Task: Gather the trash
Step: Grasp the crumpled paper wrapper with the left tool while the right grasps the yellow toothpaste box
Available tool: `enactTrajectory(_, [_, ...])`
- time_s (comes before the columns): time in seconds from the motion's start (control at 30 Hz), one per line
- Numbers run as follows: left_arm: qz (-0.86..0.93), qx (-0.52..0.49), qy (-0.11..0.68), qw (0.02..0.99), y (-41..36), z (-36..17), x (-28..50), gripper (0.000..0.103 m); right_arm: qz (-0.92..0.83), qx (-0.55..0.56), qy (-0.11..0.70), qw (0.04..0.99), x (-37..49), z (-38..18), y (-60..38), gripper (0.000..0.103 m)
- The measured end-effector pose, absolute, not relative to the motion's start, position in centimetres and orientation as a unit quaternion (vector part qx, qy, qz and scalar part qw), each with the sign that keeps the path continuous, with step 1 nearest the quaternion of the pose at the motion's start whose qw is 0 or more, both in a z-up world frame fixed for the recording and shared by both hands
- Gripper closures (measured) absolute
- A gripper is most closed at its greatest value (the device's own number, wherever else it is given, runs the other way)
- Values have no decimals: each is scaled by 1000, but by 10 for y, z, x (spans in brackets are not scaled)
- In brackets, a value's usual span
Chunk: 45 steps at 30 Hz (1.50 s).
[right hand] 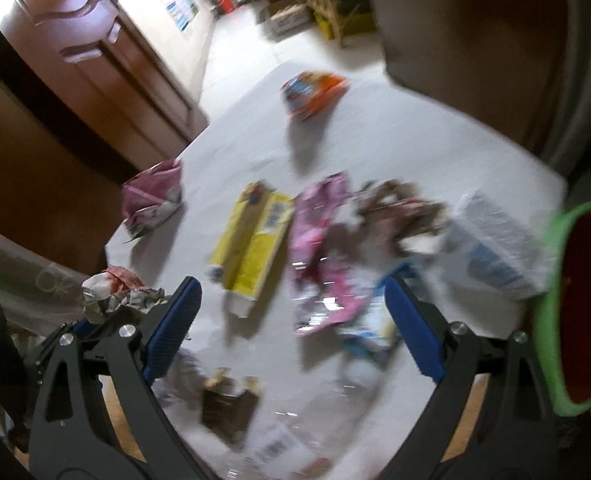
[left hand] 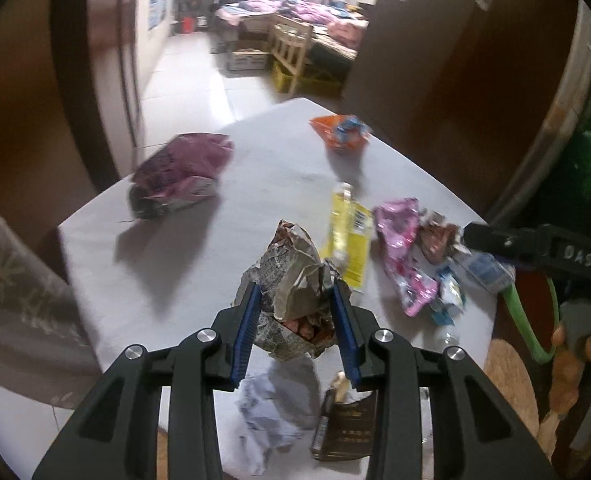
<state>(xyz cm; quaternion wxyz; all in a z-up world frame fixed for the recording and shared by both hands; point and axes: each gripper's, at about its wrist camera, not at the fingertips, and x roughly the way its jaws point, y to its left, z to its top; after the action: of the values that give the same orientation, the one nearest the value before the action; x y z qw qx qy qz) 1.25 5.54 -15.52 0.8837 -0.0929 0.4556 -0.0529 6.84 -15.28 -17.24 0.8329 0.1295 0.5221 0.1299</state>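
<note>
Here the left gripper (left hand: 295, 304) has its blue-padded fingers (left hand: 247, 328) clamped on a crumpled grey and brown wrapper (left hand: 291, 284), lifted clear of the white counter (left hand: 175, 272) above its near edge; under it lie a crumpled white paper (left hand: 275, 404) and a dark brown packet (left hand: 347, 424), both close to that near edge; the right gripper (right hand: 291, 320) has its fingers (right hand: 171, 328) wide apart with nothing pressed between them, hanging over a pink foil wrapper (right hand: 323, 248) and a small blue and white wrapper (right hand: 371, 328) toward the right side of the counter; a flattened yellow carton (right hand: 251, 240) lies just beside the pink foil, near the middle; a brownish crumpled wrapper (right hand: 399, 208) and a white and blue packet (right hand: 491, 240) lie by the right edge; a purple-pink bag (left hand: 179, 172) sits at the left edge and an orange and blue packet (left hand: 339, 132) near the far corner, well apart from the rest; a green-rimmed red bin (right hand: 575, 312) stands just off the right edge; the right view is blurred, so print on the wrappers cannot be read.
</note>
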Motion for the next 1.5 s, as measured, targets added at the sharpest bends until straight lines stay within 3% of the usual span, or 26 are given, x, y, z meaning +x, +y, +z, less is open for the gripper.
enactTrajectory(0.27, [-29,-109,451,885,73,-155,9,69,143,197,587,772,116,-224,-101,12])
enactTrajectory(0.73, [-19,-113,453,884,74,-160,8,68,95,114,624,767,151,-267,-59,13])
enactTrajectory(0.77, [-17,-113,452,885,75,-159,9,68,99,113,625,766,150,-269,-58,21])
enactTrajectory(0.8, [-16,-113,451,885,75,-158,9,68,106,115,626,764,148,-271,-57,35])
enactTrajectory(0.9, [-12,-113,450,886,76,-159,9,68,117,126,622,764,144,-271,-61,52])
enactTrajectory(1.13, [-11,-111,450,886,75,-159,8,68,143,136,610,767,135,-258,-73,61])
enactTrajectory(1.33, [-4,-115,471,875,75,-171,11,63,143,71,613,774,131,-254,-68,61])
enactTrajectory(1.43, [-1,-122,484,867,77,-180,12,62,140,68,620,769,131,-258,-69,49])
enactTrajectory(1.5, [2,-126,489,863,80,-185,13,56,137,72,621,768,131,-260,-70,36])
